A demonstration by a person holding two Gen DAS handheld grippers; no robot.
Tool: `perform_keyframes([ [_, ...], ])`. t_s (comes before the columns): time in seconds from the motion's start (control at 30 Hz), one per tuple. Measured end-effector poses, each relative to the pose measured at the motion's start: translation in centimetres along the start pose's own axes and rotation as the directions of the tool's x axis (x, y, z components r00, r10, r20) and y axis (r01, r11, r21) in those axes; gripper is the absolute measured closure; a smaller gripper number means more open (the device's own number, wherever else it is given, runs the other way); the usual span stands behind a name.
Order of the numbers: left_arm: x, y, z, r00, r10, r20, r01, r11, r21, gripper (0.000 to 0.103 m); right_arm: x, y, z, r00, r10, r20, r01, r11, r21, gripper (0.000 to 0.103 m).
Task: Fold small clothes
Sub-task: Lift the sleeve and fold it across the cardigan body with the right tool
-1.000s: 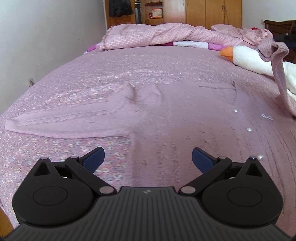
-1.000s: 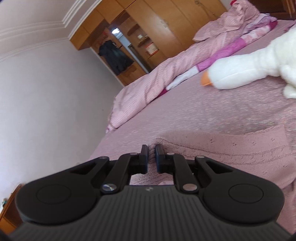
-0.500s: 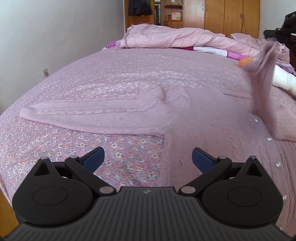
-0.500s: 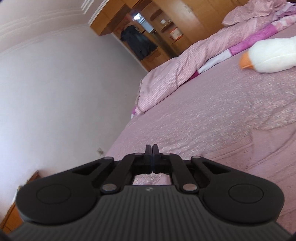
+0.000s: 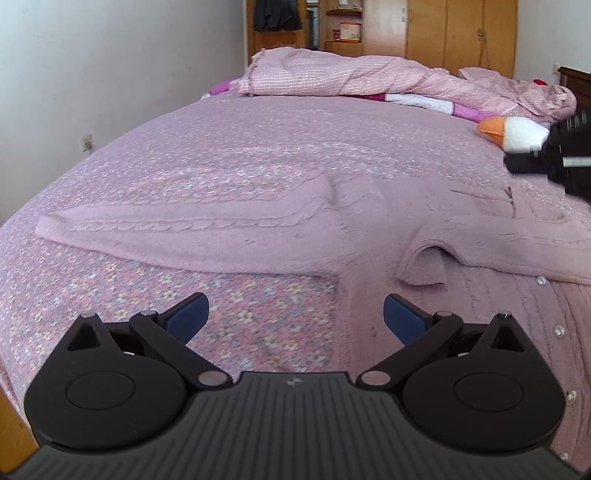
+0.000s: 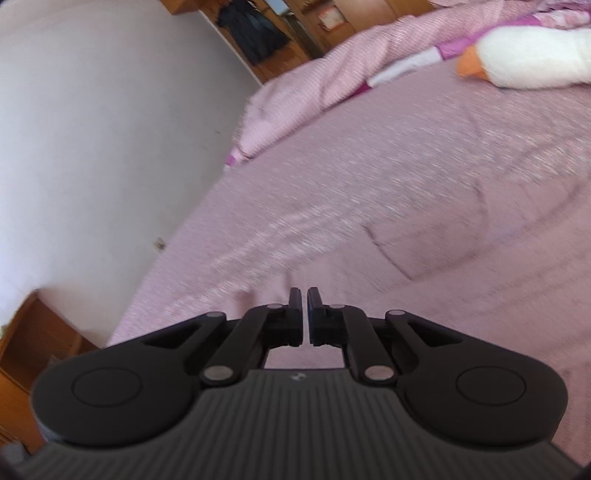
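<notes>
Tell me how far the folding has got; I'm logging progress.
Done: one sleeve of the pink knitted cardigan lies folded across its front. In hand: nothing; the right gripper has jaws almost together with no cloth between, the left gripper hovers open. Left: the other sleeve, spread flat on the floral bedspread, then the body.

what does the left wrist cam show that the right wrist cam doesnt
Only the left wrist view shows the pink cardigan laid out whole: one sleeve stretched out flat, the other sleeve folded across the body, and the open left gripper.

Only the right wrist view shows the right gripper nearly closed with nothing visible between its fingers; the view is blurred.

Both show the bedspread, quilt, goose plush and wardrobe.
</notes>
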State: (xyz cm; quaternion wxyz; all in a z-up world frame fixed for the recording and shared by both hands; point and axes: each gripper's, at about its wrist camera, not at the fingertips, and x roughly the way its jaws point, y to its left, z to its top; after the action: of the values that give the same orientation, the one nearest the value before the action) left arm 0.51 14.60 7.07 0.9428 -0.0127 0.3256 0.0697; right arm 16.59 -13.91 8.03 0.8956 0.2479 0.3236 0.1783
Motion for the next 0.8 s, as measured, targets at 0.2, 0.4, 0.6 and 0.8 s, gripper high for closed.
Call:
perform_keyframes([
  [0.2,1.2,-2.4,1.1,0.998,-0.067,-0.011,0.068,0.996,0.055,0.0,-2.2,-3.8,-1.6,0.996,-0.086,0.022,0.085,0.996,0.036,0.034],
  [0.4,3.3,-4.9,2.0,0.994,-0.104,-0.031,0.107,0.987,0.118,0.0,-4.5,-7.4,-2.8,0.99,-0.136,0.019,0.134,0.986,0.097,0.034],
  [0.6,6.4,-7.8,2.5,0.994,-0.101,-0.044,0.108,0.969,0.223,0.0,-6.8,-11.7,-4.5,0.977,-0.212,0.007,0.201,0.94,0.274,0.034],
  [0.8,9.8,-10.0,2.4,0.993,-0.096,-0.068,0.112,0.95,0.293,0.003,-7.2,-15.0,-5.1,0.98,-0.195,0.045,0.156,0.885,0.439,0.036],
])
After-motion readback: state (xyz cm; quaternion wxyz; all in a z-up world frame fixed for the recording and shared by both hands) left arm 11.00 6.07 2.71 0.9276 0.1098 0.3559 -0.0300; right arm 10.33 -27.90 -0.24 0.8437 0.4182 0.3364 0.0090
